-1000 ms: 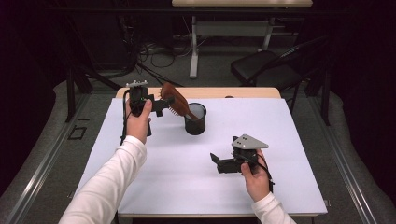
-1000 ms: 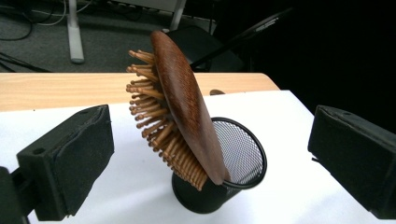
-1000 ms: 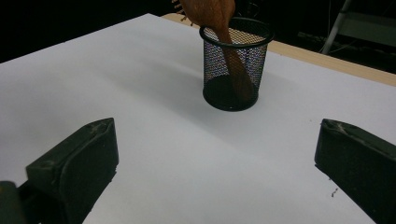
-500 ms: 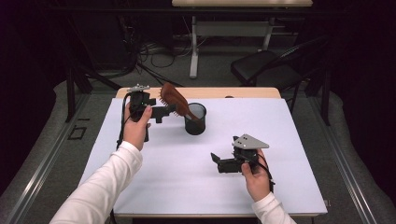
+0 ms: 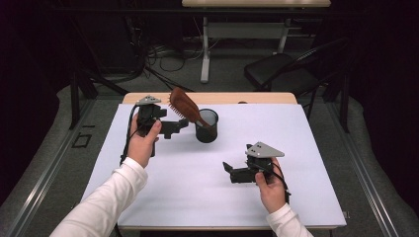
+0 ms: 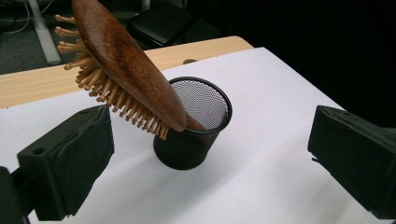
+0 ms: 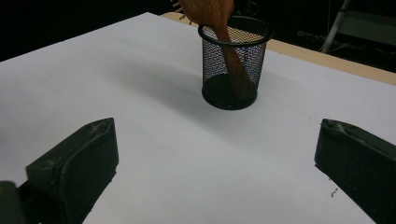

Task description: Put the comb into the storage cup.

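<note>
One wooden hairbrush [image 6: 122,65] | black mesh cup [image 6: 194,135] | unlabelled

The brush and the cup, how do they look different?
The brush is brown wood with pale bristles; the cup is black wire mesh. The brush leans tilted, handle down inside the cup; the cup stands upright on the white table. The brush is long and flat; the cup is round.

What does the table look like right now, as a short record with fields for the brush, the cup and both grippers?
hairbrush: wooden, handle down inside the cup, head leaning out over the rim, bristles facing down
mesh cup: black, upright on the white table
left gripper: jaws open, close beside the brush, holding nothing
right gripper: jaws open, apart from the cup, holding nothing
</note>
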Available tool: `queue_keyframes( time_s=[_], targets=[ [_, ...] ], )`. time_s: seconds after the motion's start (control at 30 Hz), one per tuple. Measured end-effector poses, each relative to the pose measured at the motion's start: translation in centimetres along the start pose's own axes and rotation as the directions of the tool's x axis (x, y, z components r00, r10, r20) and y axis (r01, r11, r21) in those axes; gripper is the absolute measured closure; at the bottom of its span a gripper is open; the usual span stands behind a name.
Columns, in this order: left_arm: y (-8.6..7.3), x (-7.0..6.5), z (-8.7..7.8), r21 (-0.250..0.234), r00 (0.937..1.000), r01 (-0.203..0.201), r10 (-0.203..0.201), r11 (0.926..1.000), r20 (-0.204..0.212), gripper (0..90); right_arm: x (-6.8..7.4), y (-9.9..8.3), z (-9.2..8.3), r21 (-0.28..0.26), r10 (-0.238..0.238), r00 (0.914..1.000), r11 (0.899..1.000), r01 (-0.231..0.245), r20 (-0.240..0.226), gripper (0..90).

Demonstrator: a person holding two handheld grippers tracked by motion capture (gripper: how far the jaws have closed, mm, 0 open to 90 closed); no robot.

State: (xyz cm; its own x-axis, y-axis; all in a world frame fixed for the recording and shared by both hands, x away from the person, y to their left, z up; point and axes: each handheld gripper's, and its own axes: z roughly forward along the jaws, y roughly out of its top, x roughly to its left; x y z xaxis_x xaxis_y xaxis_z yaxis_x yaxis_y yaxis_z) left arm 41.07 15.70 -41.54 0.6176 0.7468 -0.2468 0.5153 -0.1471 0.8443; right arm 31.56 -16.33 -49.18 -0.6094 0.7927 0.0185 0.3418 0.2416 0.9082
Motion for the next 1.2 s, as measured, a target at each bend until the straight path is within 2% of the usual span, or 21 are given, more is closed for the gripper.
queue_keyframes(
  time_s=[0.27, 0.37, 0.6, 0.9, 1.2],
  targets=[
    [-1.1, -0.4, -0.9, 0.005, 0.9993, -0.027, 0.027, 0.9996, 0.025, 0.6, 0.0, 0.0, 0.0, 0.002, 0.004, 1.0, 1.0, -0.004, -0.002, 0.0],
    [-1.7, -0.6, -1.4, 0.01, 0.9981, -0.049, 0.049, 0.9987, 0.037, 0.6, 0.0, 0.0, 0.0, 0.002, 0.004, 1.0, 1.0, -0.004, -0.003, 0.0],
    [-3.1, -0.6, -2.9, -0.006, 0.995, -0.082, 0.082, 0.9966, 0.057, 0.6, 0.0, 0.1, 0.1, 0.006, 0.009, 1.0, 1.0, -0.009, 0.001, 0.0],
    [-5.1, 0.4, -4.3, -0.007, 0.9957, -0.064, 0.064, 0.9979, 0.067, 0.6, 0.0, 0.4, -0.3, 0.002, 0.012, 0.9999, 1.0, -0.012, 0.003, 0.0],
    [-7.2, 1.0, -5.7, -0.034, 0.9968, -0.051, 0.053, 0.9981, 0.06, 0.6, -0.6, -0.2, -1.8, 0.014, 0.005, 0.9997, 1.0, -0.006, 0.024, 0.0]
  ],
)
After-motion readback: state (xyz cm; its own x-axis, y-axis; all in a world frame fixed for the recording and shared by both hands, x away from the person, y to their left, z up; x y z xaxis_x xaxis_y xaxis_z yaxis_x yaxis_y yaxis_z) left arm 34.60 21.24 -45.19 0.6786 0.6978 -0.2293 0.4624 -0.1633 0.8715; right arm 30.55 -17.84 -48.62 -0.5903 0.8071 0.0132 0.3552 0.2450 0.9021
